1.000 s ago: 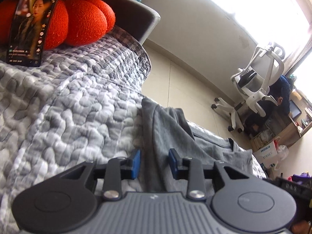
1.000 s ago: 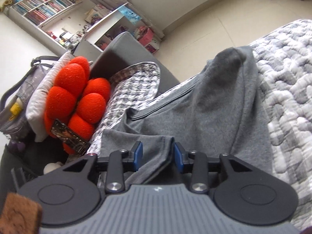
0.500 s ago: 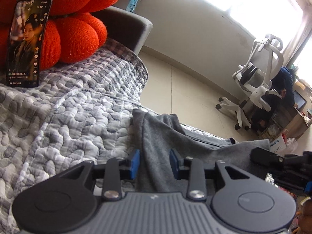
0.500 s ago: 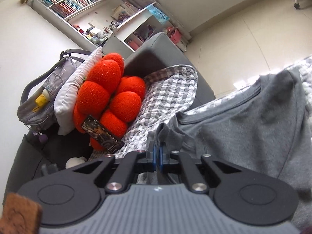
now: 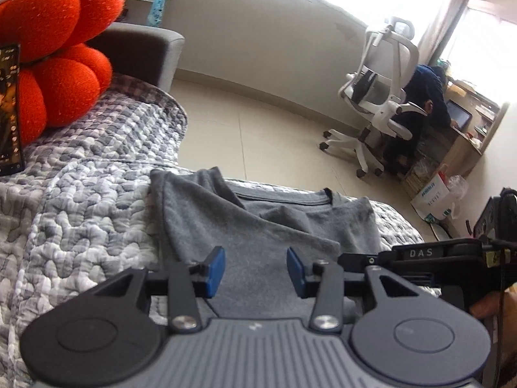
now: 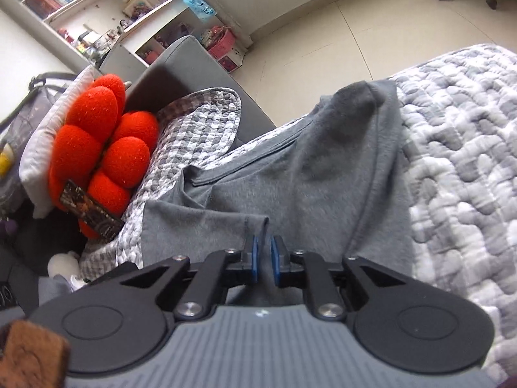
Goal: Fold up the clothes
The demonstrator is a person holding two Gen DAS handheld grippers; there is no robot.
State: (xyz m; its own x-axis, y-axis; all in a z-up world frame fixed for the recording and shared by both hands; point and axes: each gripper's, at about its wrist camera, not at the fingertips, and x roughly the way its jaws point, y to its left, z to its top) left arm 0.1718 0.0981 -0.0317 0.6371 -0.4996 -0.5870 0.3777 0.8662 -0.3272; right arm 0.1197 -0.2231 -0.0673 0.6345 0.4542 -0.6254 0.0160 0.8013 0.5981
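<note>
A grey T-shirt point(image 5: 258, 226) lies on a grey quilted cover point(image 5: 80, 220), its collar toward the floor side, with a sleeve folded over its body. My left gripper point(image 5: 255, 270) is open and hovers over the shirt's body, holding nothing. In the right wrist view the shirt point(image 6: 323, 181) spreads ahead and my right gripper point(image 6: 264, 260) has its jaws nearly together around the corner of the folded sleeve, a narrow gap showing between the blue pads. The right gripper's body also shows in the left wrist view point(image 5: 420, 255).
A red segmented cushion point(image 6: 103, 148) with a phone point(image 6: 87, 210) leaning on it sits at the sofa's grey armrest point(image 6: 181, 74). Beyond the cover's edge is beige floor point(image 5: 258, 129), a white office chair point(image 5: 378, 97) and a bookshelf point(image 6: 97, 9).
The right gripper, shut on the sleeve half a second ago, has carried it across the shirt and its jaws have parted slightly. The left gripper has shifted over the shirt's body and stayed open.
</note>
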